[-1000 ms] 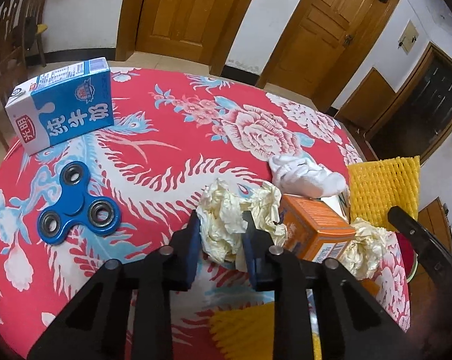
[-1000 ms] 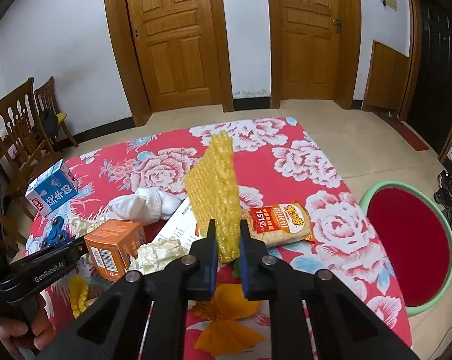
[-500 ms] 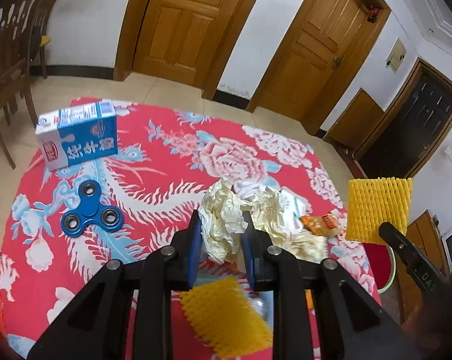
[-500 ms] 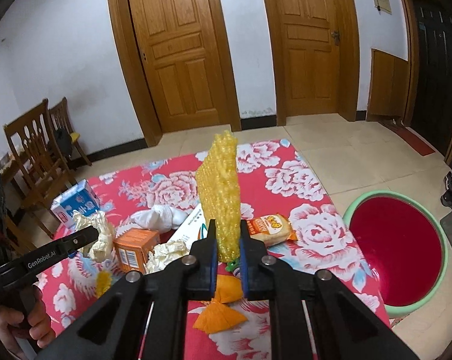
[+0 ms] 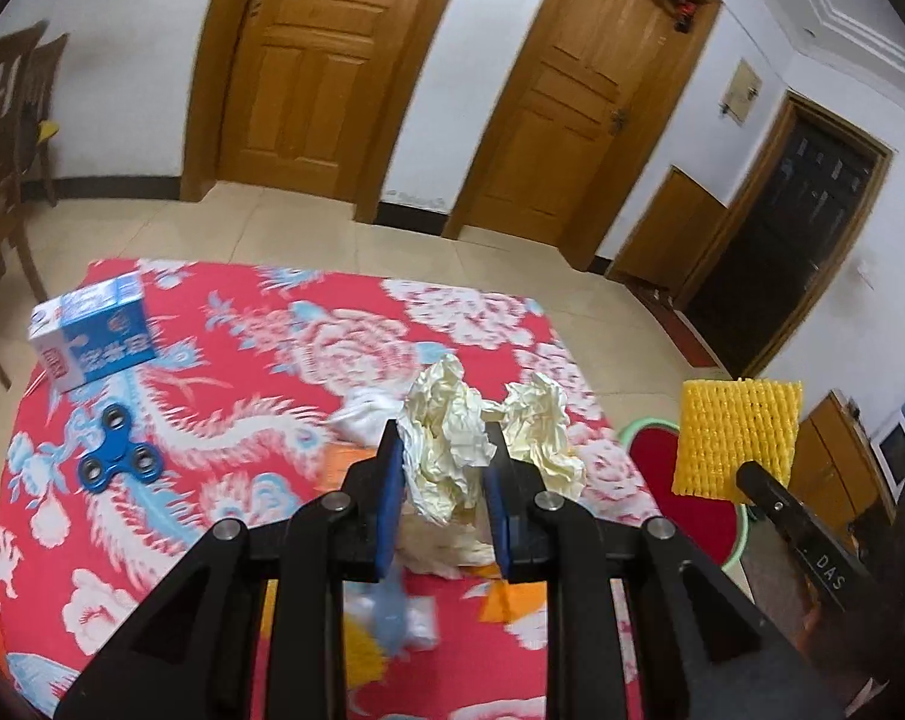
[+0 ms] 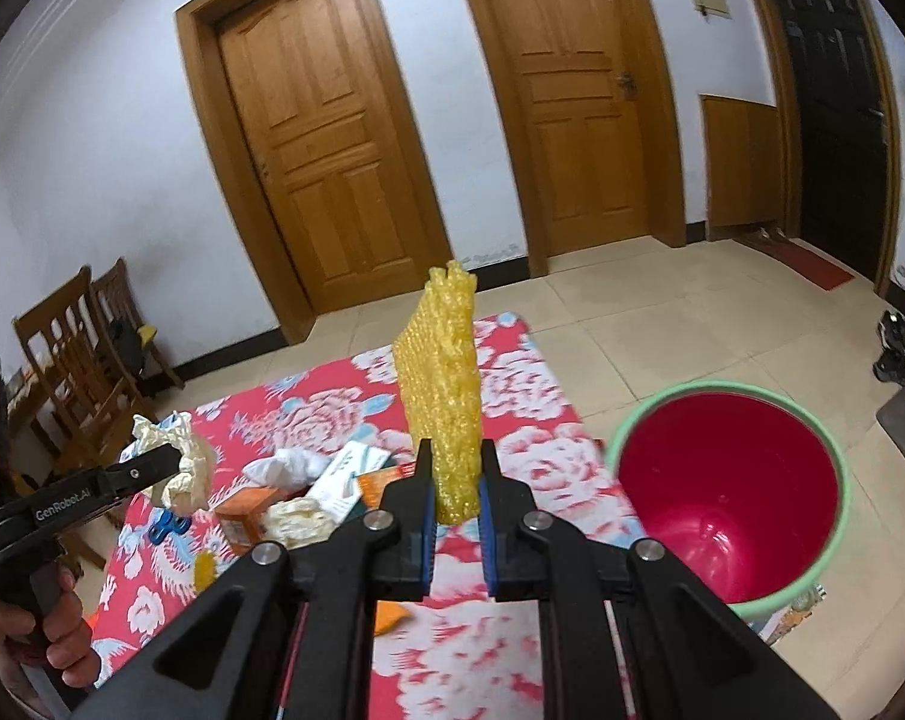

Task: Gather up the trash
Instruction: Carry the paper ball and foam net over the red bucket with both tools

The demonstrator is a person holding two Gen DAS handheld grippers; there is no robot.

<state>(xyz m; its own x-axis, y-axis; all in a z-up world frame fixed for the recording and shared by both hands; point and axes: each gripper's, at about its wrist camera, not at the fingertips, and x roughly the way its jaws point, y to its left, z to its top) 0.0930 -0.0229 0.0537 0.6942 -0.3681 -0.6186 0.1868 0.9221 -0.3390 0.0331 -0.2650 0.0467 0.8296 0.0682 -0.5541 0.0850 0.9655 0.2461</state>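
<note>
My left gripper [image 5: 443, 450] is shut on a crumpled cream paper wad [image 5: 446, 438] and holds it well above the red floral table [image 5: 242, 360]. My right gripper [image 6: 455, 468] is shut on a yellow foam net sleeve [image 6: 443, 396], held upright above the table's right edge; the sleeve also shows in the left wrist view [image 5: 734, 438]. A red bin with a green rim [image 6: 722, 486] stands on the floor right of the table, also seen in the left wrist view [image 5: 686, 504]. The left gripper with its wad shows at the left of the right wrist view [image 6: 170, 462].
On the table lie a blue milk carton [image 5: 89, 339], a blue fidget spinner [image 5: 119, 462], a white tissue wad [image 6: 284, 465], an orange box [image 6: 245, 516], another cream paper wad [image 6: 299, 516], a white packet [image 6: 347, 477] and orange and yellow scraps. Wooden chairs [image 6: 86, 360] stand at the left.
Both grippers have risen higher above the table with their loads, and the table looks smaller. The right gripper has swung toward the red bin, which now fills more of its view.
</note>
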